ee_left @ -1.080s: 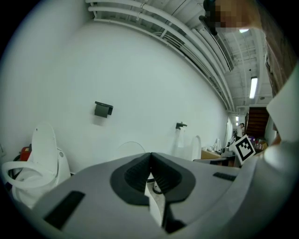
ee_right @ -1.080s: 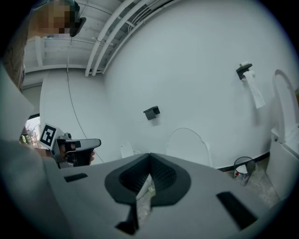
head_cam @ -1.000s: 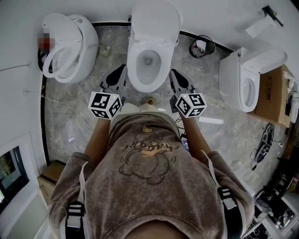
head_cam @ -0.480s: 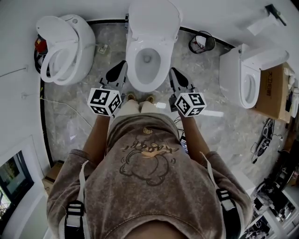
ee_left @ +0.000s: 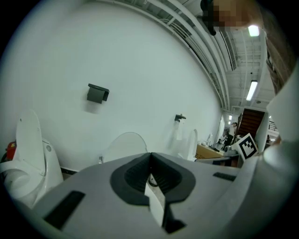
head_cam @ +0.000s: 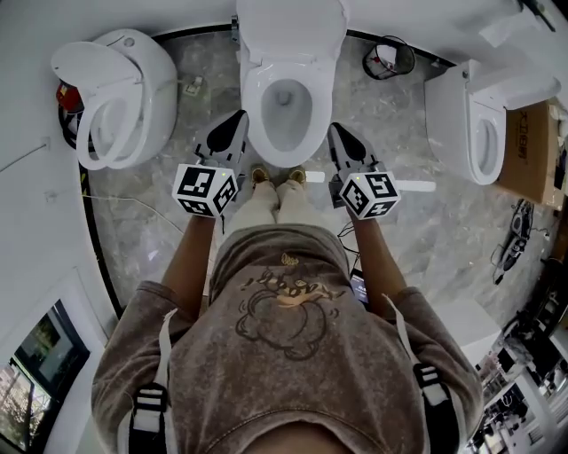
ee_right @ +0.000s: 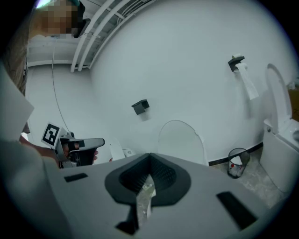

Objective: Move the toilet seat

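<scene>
Head view: middle toilet [head_cam: 284, 152] at 12 o'clock, its toilet seat [head_cam: 258, 102] seemingly lying flat round the bowl, lid [head_cam: 289, 27] raised against the wall behind. Left tongs [head_cam: 235, 120] just beside the bowl at 8 o'clock, right tongs [head_cam: 338, 131] at 4 o'clock, both apart from the porcelain and neither touching the seat; shoes [head_cam: 276, 176] at 6 o'clock, close under the front rim. Left gripper view: left tongs [ee_left: 150, 168] pressed fully together with nothing between the pads, pointing past the raised lid [ee_left: 124, 145] at 11 o'clock. Right gripper view: right tongs [ee_right: 149, 173] likewise closed tight and empty, lid [ee_right: 181, 140] at 1 o'clock, waste bin [ee_right: 237, 163] on the floor at 3 o'clock. Probably the approach, no hold taken yet. To do it well: spread one pair of tongs before coming in; aim low at the seat's side edge nearest that hand; slip one pad under and one over; squeeze only with the rim deep between the pads. Then swing up in an arc about the hinge at 12 o'clock rather than pulling straight, keeping the other tongs clear of the lid. Beware of glossy plastic slipping out of a shallow pinch.
</scene>
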